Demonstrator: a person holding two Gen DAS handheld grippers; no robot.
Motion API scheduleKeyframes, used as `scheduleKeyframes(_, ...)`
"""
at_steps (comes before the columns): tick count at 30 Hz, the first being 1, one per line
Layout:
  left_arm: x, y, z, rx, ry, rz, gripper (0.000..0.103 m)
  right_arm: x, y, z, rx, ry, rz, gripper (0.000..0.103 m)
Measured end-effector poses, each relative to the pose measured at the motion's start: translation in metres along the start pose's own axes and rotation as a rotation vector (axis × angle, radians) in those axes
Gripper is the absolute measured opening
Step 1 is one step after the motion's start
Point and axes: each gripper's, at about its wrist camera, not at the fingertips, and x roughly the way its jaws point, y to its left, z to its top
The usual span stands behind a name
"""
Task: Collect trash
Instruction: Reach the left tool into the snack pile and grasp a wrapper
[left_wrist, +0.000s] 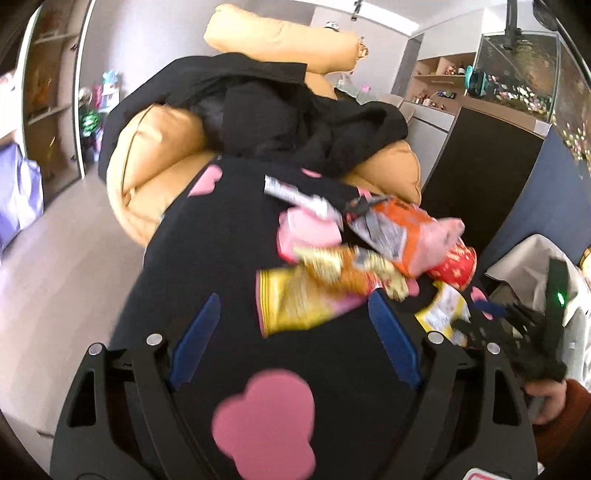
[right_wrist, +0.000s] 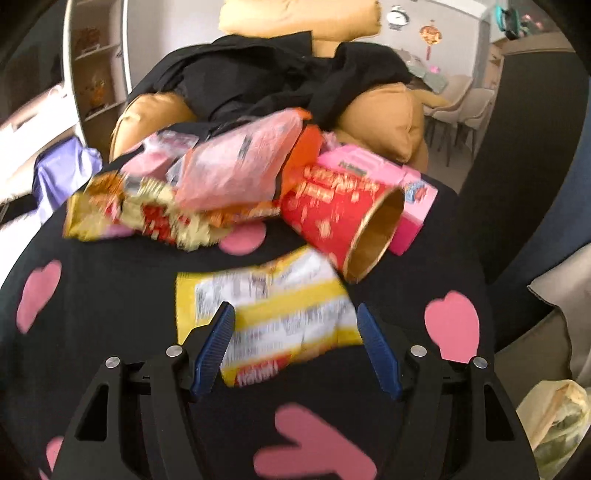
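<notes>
While tipped sideways, red paper cup (right_wrist: 343, 218) gapes hollow.

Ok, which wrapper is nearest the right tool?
The yellow-and-white wrapper, lying flat, apart from the pile, right between the right tool's open fingers; the other wrappers sit heaped farther back.

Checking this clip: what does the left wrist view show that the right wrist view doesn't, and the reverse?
Only the left wrist view: the fish tank at upper right, and the right gripper with the hand holding it.

Only the right wrist view: the pink box behind the cup, the cup's gold-lined open mouth, and dining chairs.

Both: the black cloth with pink shapes, the red cup, the yellow-white wrapper, the orange packet, the tan armchair draped in black clothing, and open blue-padded jaws with nothing gripped.
</notes>
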Motion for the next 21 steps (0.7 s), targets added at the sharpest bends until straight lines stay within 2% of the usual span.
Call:
scheduleKeyframes(4,0.025,0.011,0.015,-0.009,0.051,-0.014,0.079,-0.013,-0.011,-0.029,-0.025,0.052,0.005,0.065)
scheduleKeyframes(7,0.040,0.013,0.015,-0.029,0.085,-0.030,0.079,-0.025,-0.021,-0.045,-0.028,0.053,-0.001,0.065)
scheduleKeyframes(9,0.048,0.012,0.010,-0.049,0.116,-0.062,0.072,-0.036,-0.030,-0.052,-0.011,0.040,0.003,0.065)
scheduleKeyframes(11,0.051,0.004,0.001,-0.065,0.161,-0.118,0.070,-0.043,-0.037,-0.053,0.014,0.025,0.012,0.065)
scheduleKeyframes(15,0.042,-0.026,-0.021,-0.004,0.223,-0.220,0.070,-0.047,-0.042,-0.049,0.048,-0.008,0.022,0.065)
scheduleKeyframes(18,0.029,-0.044,-0.033,0.062,0.225,-0.231,0.070,-0.045,-0.038,-0.048,0.046,-0.011,0.034,0.065)
scheduleKeyframes(21,0.012,-0.048,-0.032,0.111,0.153,-0.184,0.070,-0.043,-0.035,-0.049,0.047,-0.010,0.053,0.065)
